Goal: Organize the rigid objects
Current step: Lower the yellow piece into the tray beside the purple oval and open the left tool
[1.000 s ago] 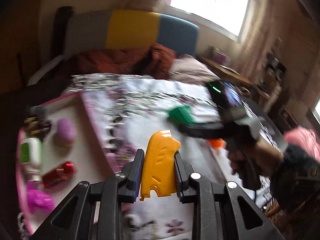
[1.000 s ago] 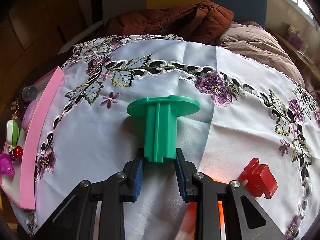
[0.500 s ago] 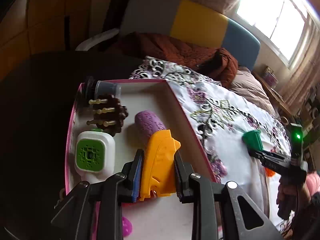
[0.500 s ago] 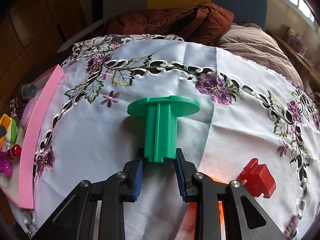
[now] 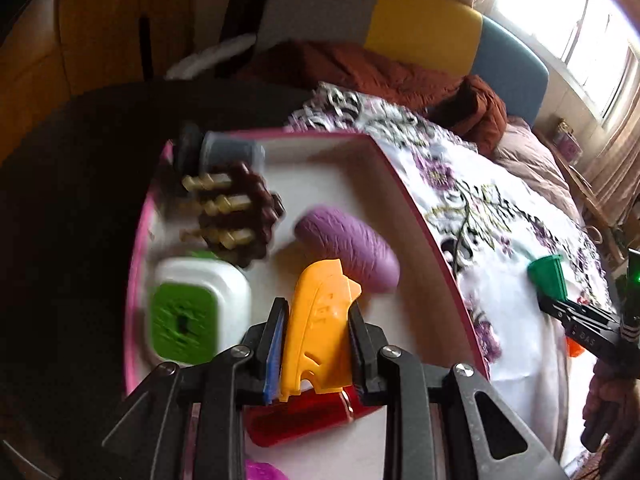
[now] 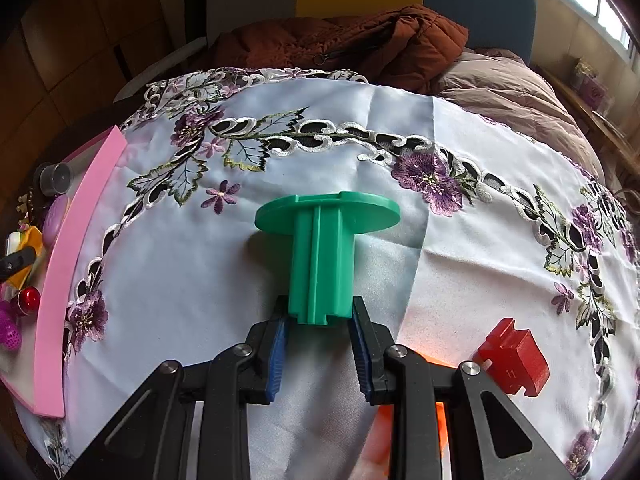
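Observation:
My left gripper is shut on a yellow plastic piece and hangs over the pink-walled tray. Beneath it in the tray lie a purple oval, a red piece, a white box with a green face, a brown studded piece and a grey cup. My right gripper is shut on a green flanged spool above the embroidered white cloth. A red block lies on the cloth to its right. Something orange shows under the right gripper.
The tray stands at the cloth's left edge in the right wrist view. A brown jacket and a beige cushion lie beyond the table against a grey, yellow and blue chair back. A hand holds the right gripper.
My left gripper has carried the yellow piece leftward from over the cloth to above the tray and sunk closer to its contents. The right gripper with the green spool has stayed put.

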Demonstrator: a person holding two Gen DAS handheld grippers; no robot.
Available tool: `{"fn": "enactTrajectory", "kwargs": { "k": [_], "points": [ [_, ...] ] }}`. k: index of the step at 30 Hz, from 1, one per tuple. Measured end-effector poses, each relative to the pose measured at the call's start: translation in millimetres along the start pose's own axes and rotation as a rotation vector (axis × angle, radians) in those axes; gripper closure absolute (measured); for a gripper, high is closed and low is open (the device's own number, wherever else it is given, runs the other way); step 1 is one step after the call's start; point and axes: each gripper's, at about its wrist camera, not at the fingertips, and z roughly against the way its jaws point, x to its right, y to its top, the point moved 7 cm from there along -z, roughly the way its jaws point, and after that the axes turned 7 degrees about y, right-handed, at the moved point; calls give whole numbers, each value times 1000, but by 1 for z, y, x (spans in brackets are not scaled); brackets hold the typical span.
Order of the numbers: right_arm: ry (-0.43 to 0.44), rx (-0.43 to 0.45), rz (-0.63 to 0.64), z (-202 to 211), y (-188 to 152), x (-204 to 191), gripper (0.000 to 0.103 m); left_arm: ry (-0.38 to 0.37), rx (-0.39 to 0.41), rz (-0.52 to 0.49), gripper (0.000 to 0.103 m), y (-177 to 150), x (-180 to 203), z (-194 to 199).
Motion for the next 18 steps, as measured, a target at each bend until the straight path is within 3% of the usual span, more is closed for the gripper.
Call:
{"fn": "enactTrajectory", "kwargs": {
  "k": [5, 18],
  "points": [
    [-1, 0, 1, 0, 0, 0, 74, -13, -15, -41, 76, -17, 10, -3],
    [-10, -4, 19, 0, 0, -1, 74, 14, 15, -61, 73, -18, 12, -1]
  ]
}}
